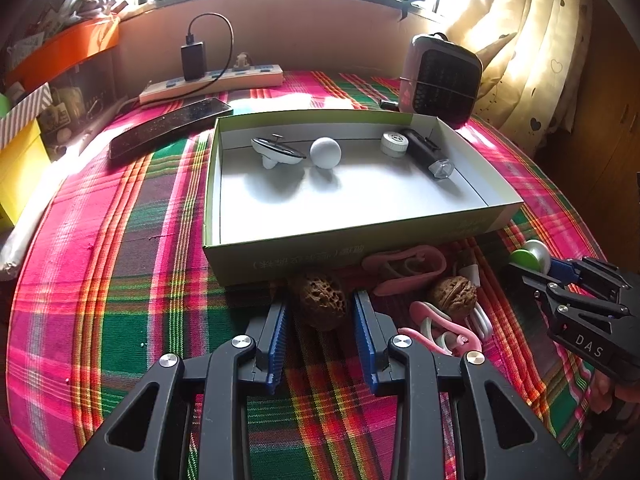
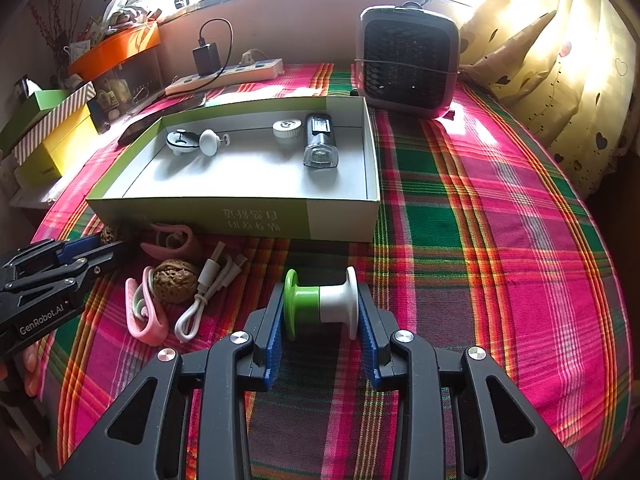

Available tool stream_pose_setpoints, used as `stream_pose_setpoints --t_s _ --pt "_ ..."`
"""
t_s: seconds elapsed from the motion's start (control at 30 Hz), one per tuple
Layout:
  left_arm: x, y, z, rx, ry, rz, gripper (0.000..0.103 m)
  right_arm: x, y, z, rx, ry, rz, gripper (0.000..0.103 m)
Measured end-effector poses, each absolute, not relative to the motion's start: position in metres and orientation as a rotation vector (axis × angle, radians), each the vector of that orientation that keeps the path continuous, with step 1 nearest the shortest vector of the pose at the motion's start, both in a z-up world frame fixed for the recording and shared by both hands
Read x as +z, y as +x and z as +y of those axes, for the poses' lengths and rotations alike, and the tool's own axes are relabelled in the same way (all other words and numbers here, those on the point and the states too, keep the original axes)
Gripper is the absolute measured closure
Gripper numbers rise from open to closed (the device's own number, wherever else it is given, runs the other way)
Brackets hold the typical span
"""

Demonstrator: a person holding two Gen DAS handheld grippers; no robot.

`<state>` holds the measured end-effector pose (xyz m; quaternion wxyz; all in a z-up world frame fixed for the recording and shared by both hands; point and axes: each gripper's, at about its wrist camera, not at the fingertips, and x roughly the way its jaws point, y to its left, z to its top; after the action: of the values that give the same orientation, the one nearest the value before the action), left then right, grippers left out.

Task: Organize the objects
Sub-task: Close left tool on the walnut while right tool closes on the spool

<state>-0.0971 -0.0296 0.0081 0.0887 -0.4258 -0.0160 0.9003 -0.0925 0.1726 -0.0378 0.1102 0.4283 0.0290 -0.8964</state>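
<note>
My left gripper is shut on a dark pitted nut that rests on the plaid cloth just in front of the green box. From the right wrist view, the left gripper shows at the left edge with the nut at its tips. My right gripper is shut on a green-and-white spool, its pads against both flanges. The right gripper also shows at the right of the left wrist view, with the spool in it.
The box holds a white ball, a round cap, a black torch and a black-and-white gadget. A walnut, pink clips and a white cable lie in front. A heater and power strip stand behind.
</note>
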Motion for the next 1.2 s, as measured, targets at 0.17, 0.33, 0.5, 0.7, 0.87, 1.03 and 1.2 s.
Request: stream_pose_setpoints --t_s 0.17,0.33,0.5,0.7,0.87,1.03,1.2 --pt "0.008 -0.097 -0.03 2.683 -1.266 -0.038 0.074 -0.038 -0.093 0.172 -2.635 1.259 0.088 0.069" --pt "0.008 -0.096 -0.032 2.699 -1.272 -0.025 0.074 -0.038 -0.093 0.172 -2.634 1.257 0.087 0.069" --pt "0.008 -0.094 -0.034 2.709 -1.275 -0.023 0.074 -0.037 -0.092 0.172 -2.627 1.252 0.083 0.069" --pt "0.01 -0.093 -0.035 2.709 -1.27 -0.023 0.074 -0.03 -0.089 0.17 -2.628 1.218 0.08 0.069" --pt "0.016 -0.091 -0.035 2.711 -1.255 -0.014 0.074 -0.023 -0.088 0.168 -2.623 1.186 0.074 0.069" --pt "0.023 -0.087 -0.035 2.716 -1.236 -0.016 0.074 -0.016 -0.088 0.164 -2.611 1.161 0.072 0.069" --pt "0.032 -0.085 -0.036 2.722 -1.204 -0.023 0.074 -0.008 -0.09 0.16 -2.603 1.132 0.076 0.069"
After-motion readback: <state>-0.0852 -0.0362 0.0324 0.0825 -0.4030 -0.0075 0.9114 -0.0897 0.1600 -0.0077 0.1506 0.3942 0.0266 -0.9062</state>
